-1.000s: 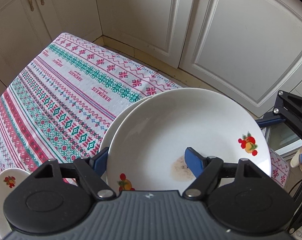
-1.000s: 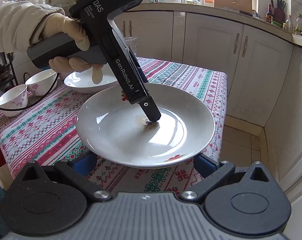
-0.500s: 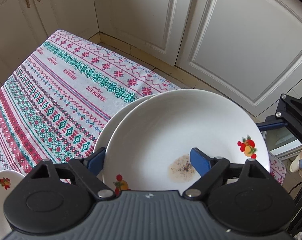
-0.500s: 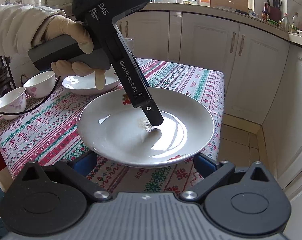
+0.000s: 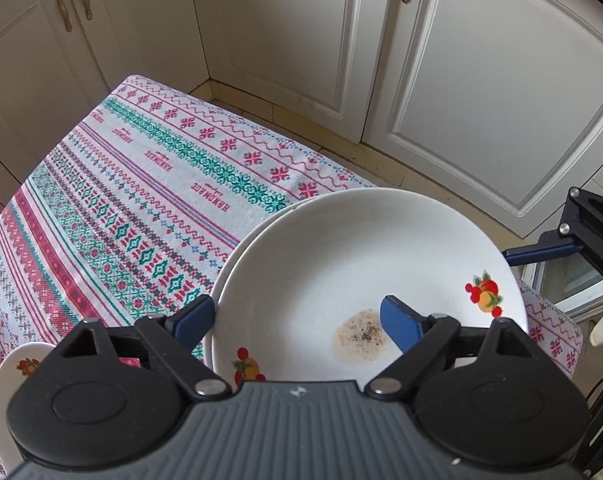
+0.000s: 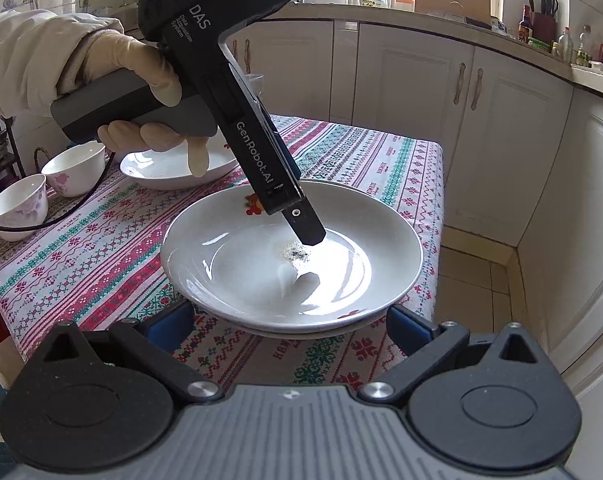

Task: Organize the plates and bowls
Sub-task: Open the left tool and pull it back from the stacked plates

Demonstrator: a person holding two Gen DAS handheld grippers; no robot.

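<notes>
Left tongs straddle the plate rim, right tongs wait below it.

My left tongs (image 5: 297, 322) stand spread, one finger over plate (image 5: 365, 264) low center; right tongs (image 6: 289, 326) spread, empty, nearer its front edge.

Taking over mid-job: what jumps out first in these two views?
The white plate stacked on another at the table's near corner, a speckled brown smear in its well. The left gripper straddles its rim, one finger inside the well. The right gripper hangs open at the near rim.
</notes>
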